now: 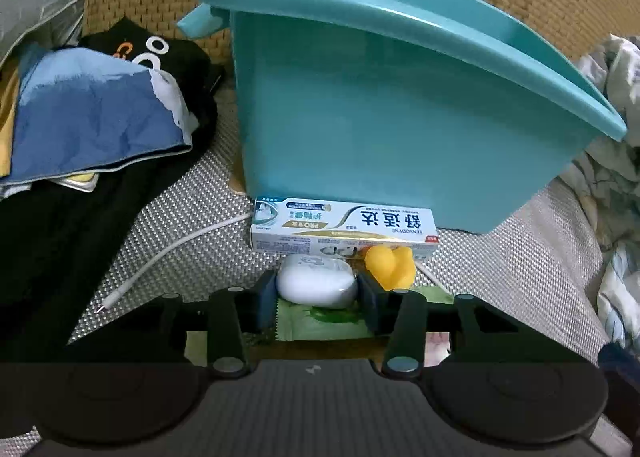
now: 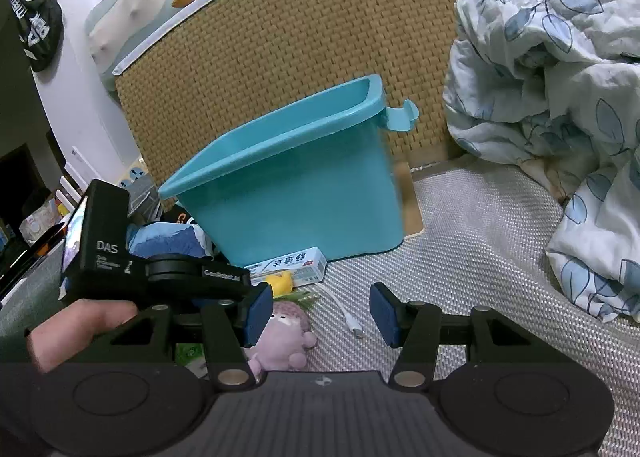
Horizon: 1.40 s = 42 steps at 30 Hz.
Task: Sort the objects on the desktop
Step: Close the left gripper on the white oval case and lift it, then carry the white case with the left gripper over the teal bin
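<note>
While the whole lot sits on a silvery woven mat (image 1: 168, 225), the far left of the left wrist view is just a heap of clothes: a blue cloth (image 1: 92, 117) lying on top of a black garment (image 1: 52, 241). Moving right, a white cable (image 1: 168, 249) snakes across the mat, its plug end lying loose near the garment.

Dead centre is the left gripper (image 1: 317, 289), and its blue pads sit right against both sides of a white rounded case (image 1: 316, 282), so I'd call that clenched on the case. No earlier shot to compare. Under the case lies a green wrapper (image 1: 320, 323). Just beyond it is a toothpaste box (image 1: 344, 227) lying flat, touching the foot of the teal bin (image 1: 380, 117), which stands upright. A yellow rubber duck (image 1: 390, 263) sits just right of the case, against the box.

Over in the right wrist view, a hand (image 2: 80, 325) holds the other tool at the left edge. A pink plush toy (image 2: 284, 337) lies beside the left pad of the right gripper (image 2: 318, 315), whose jaws stand apart with nothing between them except mat. Far right is a crumpled leaf-print blanket (image 2: 560, 105).
</note>
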### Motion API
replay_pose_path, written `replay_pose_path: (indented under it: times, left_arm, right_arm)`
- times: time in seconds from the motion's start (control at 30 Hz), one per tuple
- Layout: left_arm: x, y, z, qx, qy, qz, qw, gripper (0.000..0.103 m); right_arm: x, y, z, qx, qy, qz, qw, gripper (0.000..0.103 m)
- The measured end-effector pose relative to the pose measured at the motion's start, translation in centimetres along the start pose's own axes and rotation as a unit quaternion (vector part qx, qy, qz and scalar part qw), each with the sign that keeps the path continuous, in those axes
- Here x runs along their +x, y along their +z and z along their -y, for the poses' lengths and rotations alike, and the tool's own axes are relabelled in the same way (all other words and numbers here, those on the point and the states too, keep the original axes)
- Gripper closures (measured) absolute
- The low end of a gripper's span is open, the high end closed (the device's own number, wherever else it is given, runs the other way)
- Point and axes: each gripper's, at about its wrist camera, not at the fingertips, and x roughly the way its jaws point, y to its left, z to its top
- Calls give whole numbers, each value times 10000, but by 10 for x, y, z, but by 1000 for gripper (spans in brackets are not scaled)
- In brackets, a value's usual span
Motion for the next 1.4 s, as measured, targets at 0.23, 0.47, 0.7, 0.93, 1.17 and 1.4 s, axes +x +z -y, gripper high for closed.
replay_pose_path:
  times: [0.23, 0.47, 0.7, 0.93, 1.17, 1.4]
  left_arm:
    - [-30, 3, -1, 32, -79, 330, 9994, 56]
    - [-75, 10, -3, 151, -300, 718, 9969, 56]
    - [-112, 27, -2, 180, -433, 986, 9940, 56]
    - [-139, 53, 4, 260, -535, 1374, 9887, 56]
    - [-143, 87, 13, 313, -620, 1469, 9867, 56]
    - [-127, 122, 20, 474, -635, 1179, 9899, 56]
  right_arm:
    - [-3, 1, 2, 49, -22, 67, 10000, 43]
    - [-3, 0, 1, 45, -35, 73, 10000, 43]
    - [-2, 0, 0, 23, -17, 23, 10000, 43]
    - [-2, -1, 0, 19, -34, 15, 10000, 43]
    - [-2, -1, -1, -8, -8, 6, 10000, 43]
    - [-2, 0, 2, 39, -4, 1, 10000, 43]
